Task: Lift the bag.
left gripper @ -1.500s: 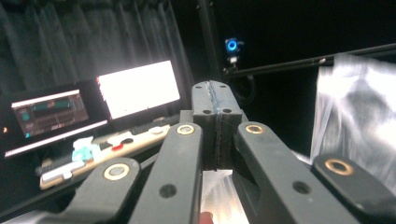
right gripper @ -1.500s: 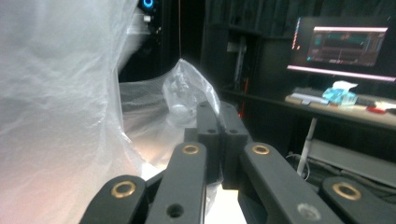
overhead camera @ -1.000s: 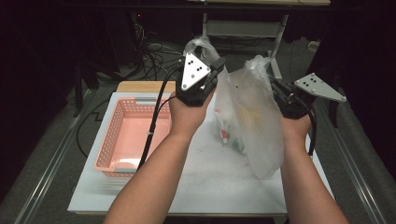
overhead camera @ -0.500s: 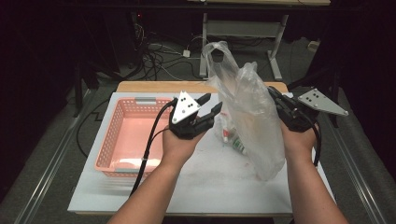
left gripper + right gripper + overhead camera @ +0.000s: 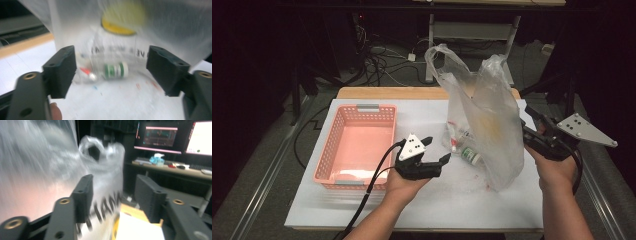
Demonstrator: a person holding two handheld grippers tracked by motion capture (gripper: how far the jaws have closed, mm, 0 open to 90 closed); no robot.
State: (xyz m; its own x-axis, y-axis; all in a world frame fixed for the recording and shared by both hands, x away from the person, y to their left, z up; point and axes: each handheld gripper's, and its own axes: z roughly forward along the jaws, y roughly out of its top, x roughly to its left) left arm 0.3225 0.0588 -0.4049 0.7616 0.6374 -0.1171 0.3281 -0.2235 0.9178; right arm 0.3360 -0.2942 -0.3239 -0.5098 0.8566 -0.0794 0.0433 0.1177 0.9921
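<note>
High view has the clear plastic bag standing loose on the white table, right of the pink basket, with a small green-capped bottle lying at its base and a yellow patch showing through the film. Left gripper sits low just left of the bag, jaws spread with nothing between them — in the left gripper view the bottle and bag sit past the pads, not touched. Right gripper is at the bag's right flank; the right gripper view shows the blurred film beside its left jaw and the jaws parted, not pinching it. Compared with a second ago, both grippers had the bag held up by its top — now both sets of jaws have just been opening, the left hand has dropped toward the table, and the bag stands by itself.
</note>
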